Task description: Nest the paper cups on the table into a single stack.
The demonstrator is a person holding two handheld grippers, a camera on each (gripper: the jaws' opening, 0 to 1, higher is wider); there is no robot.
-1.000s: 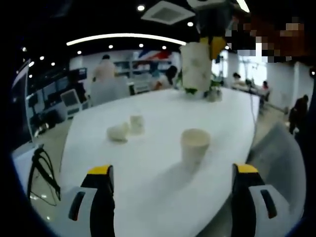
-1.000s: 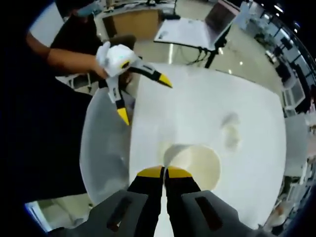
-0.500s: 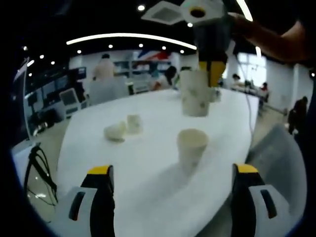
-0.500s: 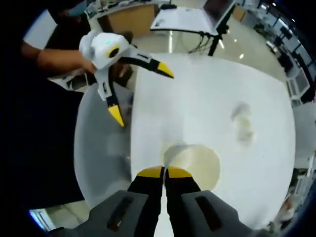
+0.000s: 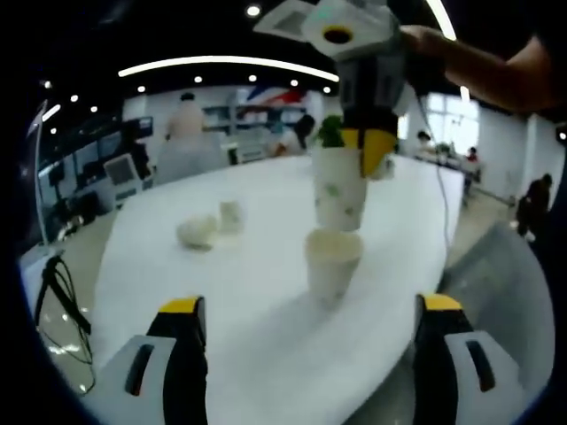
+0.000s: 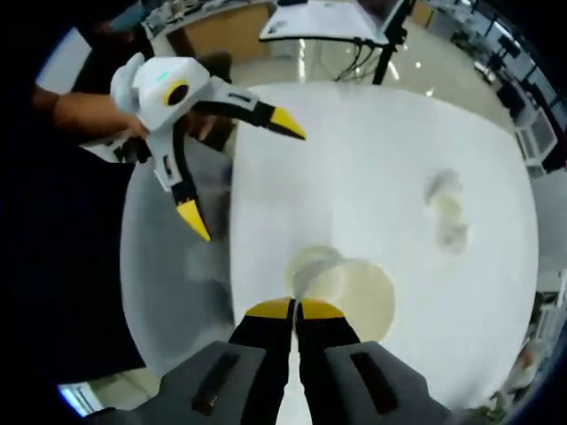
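A plain paper cup [image 5: 332, 266] stands upright on the white table [image 5: 248, 292], between and ahead of my left gripper's [image 5: 310, 304] wide-open jaws. Just above it hangs a green-printed cup [image 5: 338, 199], with my right gripper [image 5: 372, 150] shut on its rim from above. In the right gripper view the shut right gripper [image 6: 295, 308] pinches the held cup's rim [image 6: 359, 297], and the standing cup [image 6: 310, 264] peeks out beneath. The open left gripper [image 6: 239, 173] is at the upper left. Two more cups [image 5: 197, 233] [image 5: 230, 215] sit further back, one lying on its side.
A grey chair [image 6: 173, 266] stands at the table's near edge, under the left gripper. The two spare cups [image 6: 446, 204] lie far across the table. People, desks and a plant [image 5: 330, 131] are in the background.
My right gripper has carried the printed cup down and closer, from high over the table to just above the standing cup. The left gripper stays open.
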